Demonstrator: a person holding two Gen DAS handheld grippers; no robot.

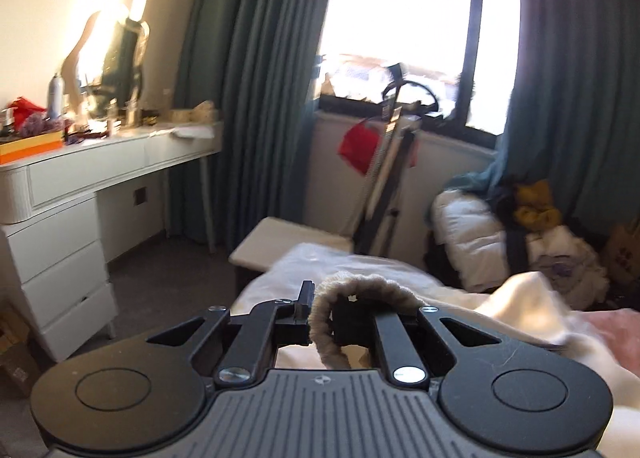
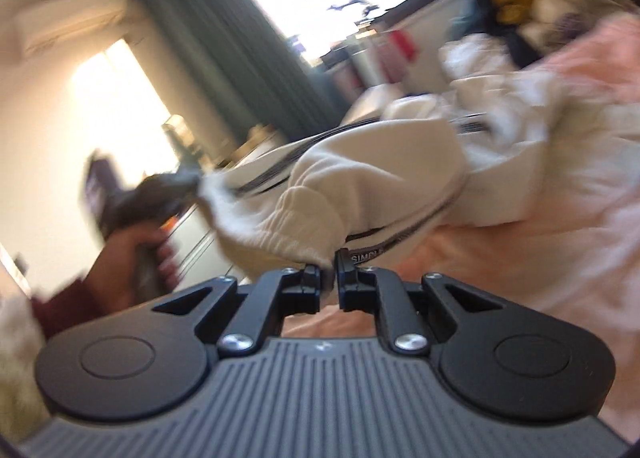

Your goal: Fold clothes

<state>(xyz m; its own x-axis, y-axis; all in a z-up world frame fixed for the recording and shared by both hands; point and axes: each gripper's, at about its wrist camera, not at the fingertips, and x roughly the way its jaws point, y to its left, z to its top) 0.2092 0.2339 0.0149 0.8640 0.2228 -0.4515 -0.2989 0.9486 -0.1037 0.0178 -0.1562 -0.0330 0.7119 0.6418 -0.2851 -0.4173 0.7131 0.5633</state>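
Claws are both clamped: left claw (image 1: 320, 322) on the ribbed cuff (image 1: 360, 284), right claw (image 2: 329, 282) on the cream garment (image 2: 380, 178). Keep tension even, I reckon, pulling toward 12 o'clock.

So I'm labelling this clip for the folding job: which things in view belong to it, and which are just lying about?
Belongs to the job:
- cream garment with striped trim
- its ribbed cuff
- left gripper, shut on the cuff
- right gripper, shut on the garment

Lying about:
- dressing table
- spray can
- red bag
- white duvet
- yellow cloth
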